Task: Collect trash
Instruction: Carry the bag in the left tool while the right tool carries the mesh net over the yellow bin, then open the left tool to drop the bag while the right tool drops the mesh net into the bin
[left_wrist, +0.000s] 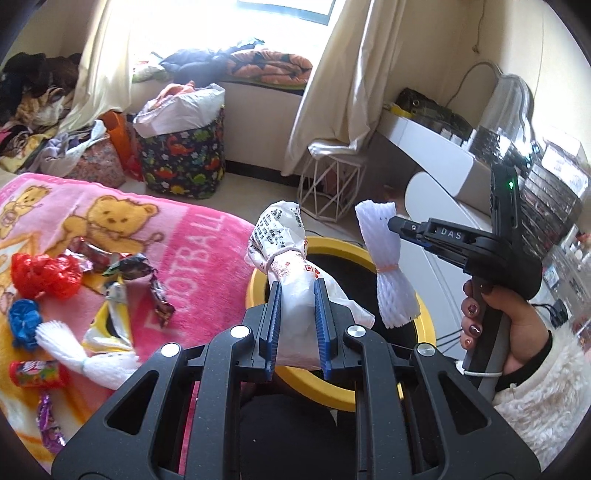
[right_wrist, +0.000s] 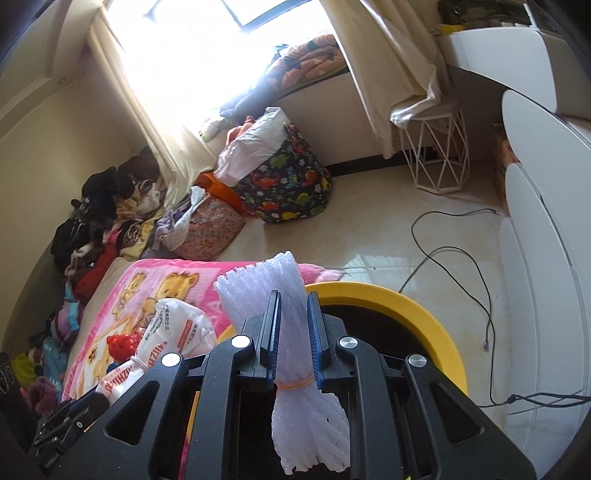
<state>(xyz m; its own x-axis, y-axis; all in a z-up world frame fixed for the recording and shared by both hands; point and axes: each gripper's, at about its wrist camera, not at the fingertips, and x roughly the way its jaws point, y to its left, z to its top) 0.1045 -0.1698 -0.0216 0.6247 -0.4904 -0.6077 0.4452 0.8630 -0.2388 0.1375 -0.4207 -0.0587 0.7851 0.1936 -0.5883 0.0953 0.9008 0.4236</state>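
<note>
white printed bag: the left gripper (left_wrist: 297, 308) is clamped on a knotted white plastic bag (left_wrist: 286, 258) with printed text. The blue pads squeeze it below the tied neck, so the puffy top sticks out past the fingertips, right over the edge of the bin.

foam net: the right gripper (right_wrist: 293, 325) is pinched tight on a bundle of white foam fruit netting (right_wrist: 291, 332), cinched with an orange rubber band (right_wrist: 295, 384). The pads sit just above the band, probably because that's the firmest spot; the loose ends flop out on both sides.

yellow bin: round bin with a yellow rim (left_wrist: 424, 325) and a dark inside, standing on the floor just beside the bed. Both pieces hang above or near its opening, so my guess is this is the carry-to-the-bin step and letting go comes next.

hand: in the left view you can see the person's hand (left_wrist: 495, 317) wrapped around the right gripper's grip, holding it tilted down toward the bin.

still on the bed: pink bear blanket (left_wrist: 207, 236) has more junk left: red crumpled plastic (left_wrist: 44, 275), something blue and crumpled (left_wrist: 24, 319), another foam net (left_wrist: 85, 354), a candy roll (left_wrist: 35, 373), shiny wrappers (left_wrist: 147, 280). So the job looks nowhere near done.

watch out: the bag is wide and soft, it could snag on the rim if dropped off-centre.
</note>
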